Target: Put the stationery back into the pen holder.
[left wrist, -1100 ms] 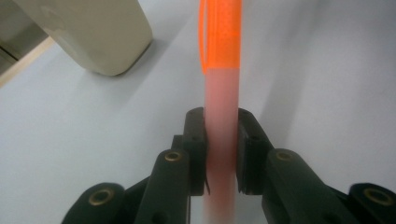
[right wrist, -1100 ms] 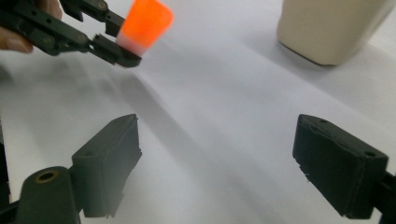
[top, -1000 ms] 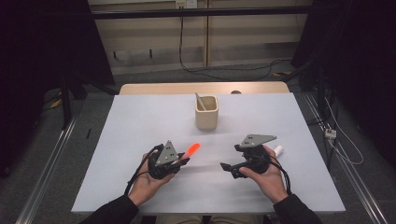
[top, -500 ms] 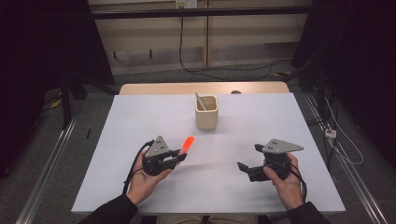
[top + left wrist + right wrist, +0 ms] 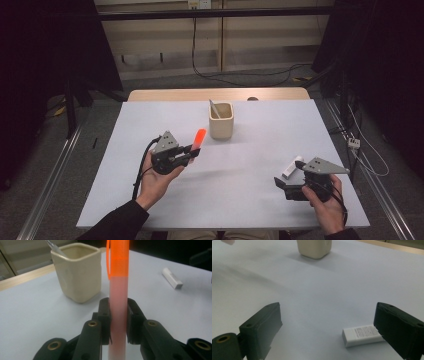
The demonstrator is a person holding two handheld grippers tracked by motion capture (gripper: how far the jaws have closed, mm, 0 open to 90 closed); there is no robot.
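Your left gripper (image 5: 191, 151) is clamped on the orange pen (image 5: 199, 138), held above the table (image 5: 250, 165) to the left of the cup (image 5: 221, 120). In the left gripper view the jaws pinch the pen (image 5: 118, 290) on its pale lower barrel, with the brighter orange cap and clip above them; the pen runs straight up out of frame. The cup (image 5: 77, 271) sits beyond and left of the pen there: cream, square with rounded corners, upright, with a thin grey stick (image 5: 55, 248) leaning out of its back left corner. Same stick (image 5: 214, 108) shows in the high view, leaning toward the cup's left rim.

Your right gripper (image 5: 281, 184) is low at the near right of the table, jaws wide apart with nothing between them. In the right gripper view the small white block (image 5: 362, 335) lies flat on the table just in front of the right jaw; I can't tell if it touches the jaw. It has fine print on top, unreadable. From above, the block (image 5: 291, 167) sits near the gripper, between it and the right table edge, well apart from the cup (image 5: 314, 247).

Your left hand (image 5: 155, 182) and right hand (image 5: 325, 202) grip the two tools from the bottom of the high view.
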